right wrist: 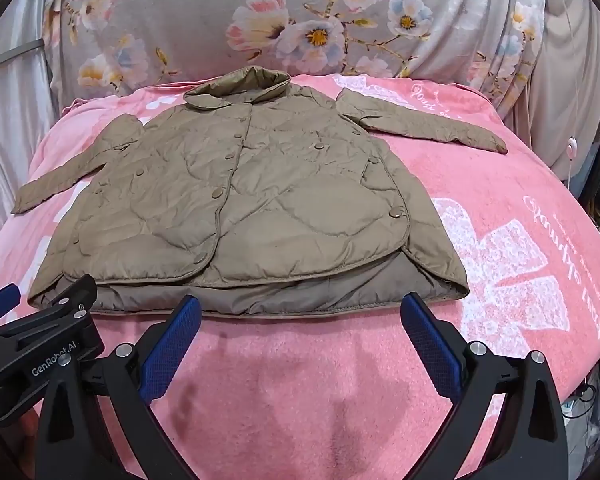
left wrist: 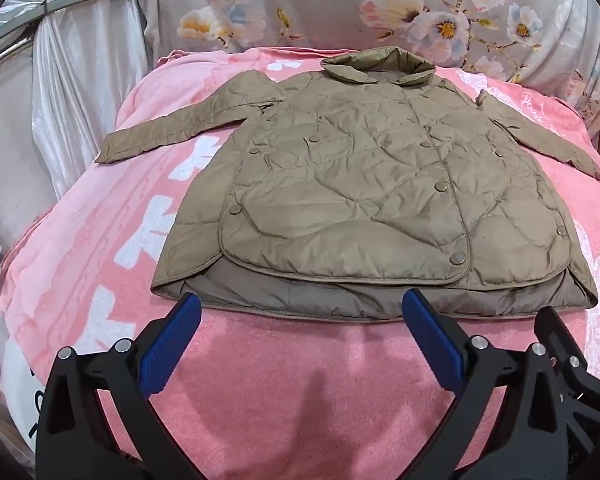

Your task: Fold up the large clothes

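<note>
My left gripper [left wrist: 300, 312] and right gripper [right wrist: 300, 314] were both spread wide, empty, just short of the hem. Jacket [left wrist: 364, 184] lay flat on the pink blanket [left wrist: 284, 380], sleeves out.

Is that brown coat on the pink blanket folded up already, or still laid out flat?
Spread out, not folded. The coat lies front-up, snapped shut, on the pink blanket, both sleeves stretched sideways, collar at the far end.

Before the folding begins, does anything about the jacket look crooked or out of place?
Little stands out. The tan quilted jacket lies flat and buttoned on the pink blanket, both sleeves spread out. Only its front panels end short of the hem, so the darker lining shows there. Both grippers hover open near the hem, touching nothing.
</note>
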